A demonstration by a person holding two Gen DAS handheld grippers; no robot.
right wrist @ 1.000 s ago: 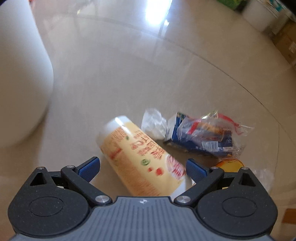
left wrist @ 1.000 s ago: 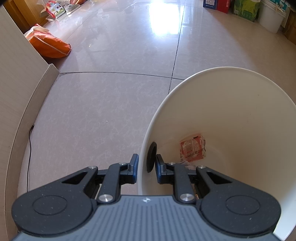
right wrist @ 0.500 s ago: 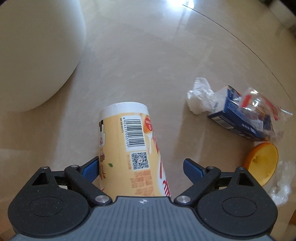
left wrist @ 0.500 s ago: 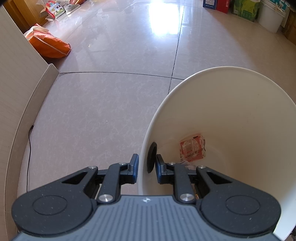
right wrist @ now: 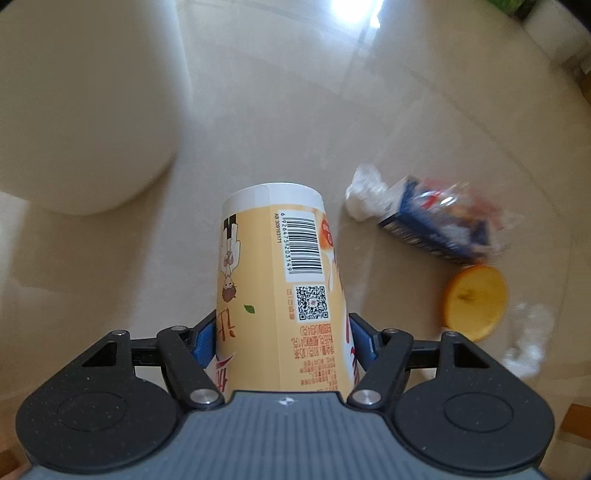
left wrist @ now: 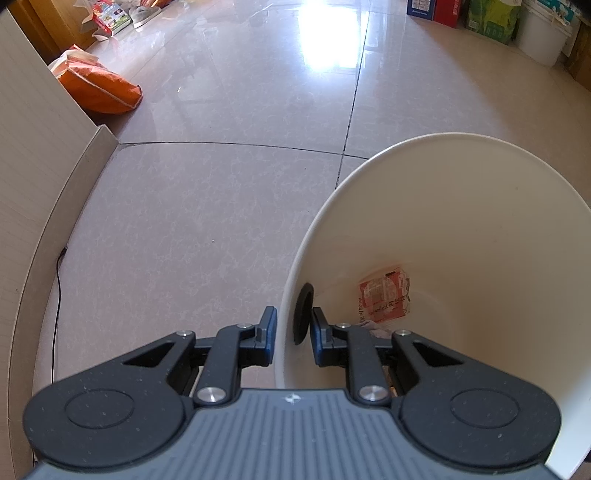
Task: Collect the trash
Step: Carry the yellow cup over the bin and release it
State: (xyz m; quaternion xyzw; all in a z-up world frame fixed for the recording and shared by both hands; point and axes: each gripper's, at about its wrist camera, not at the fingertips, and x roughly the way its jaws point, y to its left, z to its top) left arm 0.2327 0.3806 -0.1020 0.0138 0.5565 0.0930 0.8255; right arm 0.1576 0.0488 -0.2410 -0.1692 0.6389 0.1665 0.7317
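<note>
My left gripper is shut on the near rim of a white trash bin, one finger outside the wall and one inside. A red wrapper lies at the bin's bottom. In the right wrist view my right gripper is shut on a yellow paper cup with a white rim, a barcode and a QR code, held off the floor. The bin's outer wall fills the upper left there. On the floor to the right lie a crumpled white tissue, a blue carton in clear plastic and an orange lid.
An orange bag lies by a beige cabinet wall on the left, with a thin black cable along its base. Boxes and a white bucket stand at the far right. Clear plastic lies below the orange lid.
My right gripper closed on the yellow cup, which lay on its side a second ago, and raised it. The view swung toward the bin. The left gripper and bin stayed put.
</note>
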